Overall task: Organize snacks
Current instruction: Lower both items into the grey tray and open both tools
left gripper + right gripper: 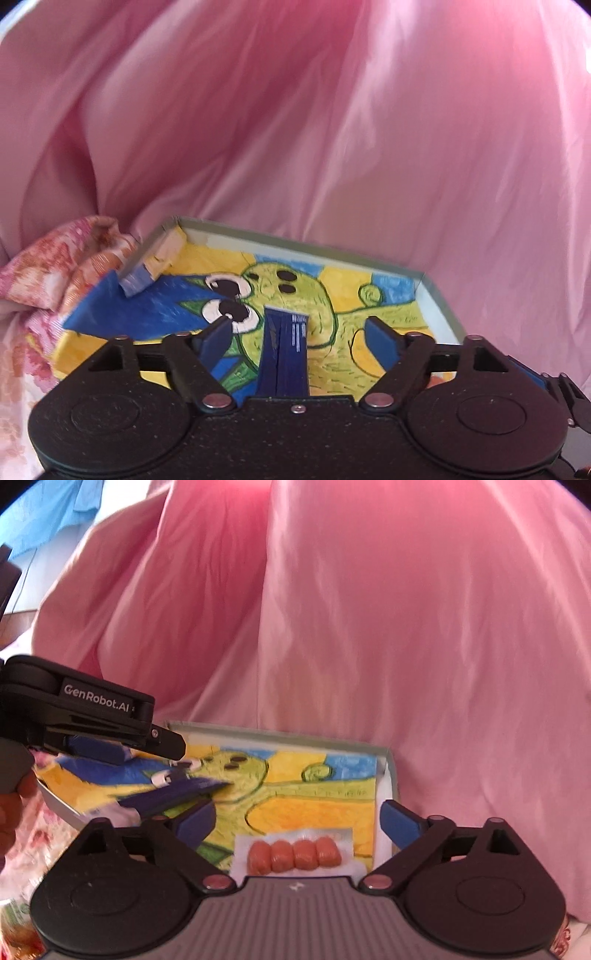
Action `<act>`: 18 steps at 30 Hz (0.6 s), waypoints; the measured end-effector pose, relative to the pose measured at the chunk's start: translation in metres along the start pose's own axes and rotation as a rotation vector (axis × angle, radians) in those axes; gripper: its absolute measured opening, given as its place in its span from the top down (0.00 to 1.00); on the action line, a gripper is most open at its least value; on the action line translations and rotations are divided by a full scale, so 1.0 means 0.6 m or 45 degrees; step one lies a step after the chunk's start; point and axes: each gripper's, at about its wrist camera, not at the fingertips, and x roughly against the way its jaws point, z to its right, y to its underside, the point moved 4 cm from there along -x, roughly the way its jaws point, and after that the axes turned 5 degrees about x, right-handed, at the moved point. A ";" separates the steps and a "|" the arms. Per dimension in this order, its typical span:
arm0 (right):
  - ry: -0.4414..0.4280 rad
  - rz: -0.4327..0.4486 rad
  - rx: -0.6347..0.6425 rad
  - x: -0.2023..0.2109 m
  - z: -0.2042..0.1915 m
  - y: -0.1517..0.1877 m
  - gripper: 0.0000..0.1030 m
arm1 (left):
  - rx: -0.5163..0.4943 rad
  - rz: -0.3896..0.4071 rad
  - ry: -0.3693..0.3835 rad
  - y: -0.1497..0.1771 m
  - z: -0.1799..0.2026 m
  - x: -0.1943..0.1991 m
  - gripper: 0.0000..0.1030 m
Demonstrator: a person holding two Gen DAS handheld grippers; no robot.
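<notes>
Glossy pink satin drape (pixel 332 129) behind, floral bedding (pixel 44 266) left, soft daylight.

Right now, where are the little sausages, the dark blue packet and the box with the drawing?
sausage pack (pixel 293 856), right wrist view, on the middle sausages.
dark blue packet (pixel 284 354), left wrist view, on its face.
box (pixel 437 295), left wrist view, on its right wall.

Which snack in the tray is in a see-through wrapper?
The clear pack of four orange sausages, lying at the painted tray's near edge between the open right tool's fingers. The dark blue packet beside it is opaque.
</notes>
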 end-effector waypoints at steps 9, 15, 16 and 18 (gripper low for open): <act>0.052 0.165 -0.023 0.093 -0.008 -0.042 0.00 | -0.037 0.196 -0.044 -0.012 -0.002 0.116 0.06; 0.074 0.287 -0.030 0.160 -0.037 -0.060 0.00 | -0.103 0.289 -0.078 0.000 -0.012 0.203 0.01; 0.077 0.298 -0.026 0.171 -0.042 -0.061 0.00 | -0.122 0.301 -0.086 0.003 -0.013 0.216 0.01; 0.089 0.316 -0.021 0.194 -0.051 -0.056 0.00 | -0.142 0.310 -0.099 0.011 -0.019 0.241 0.01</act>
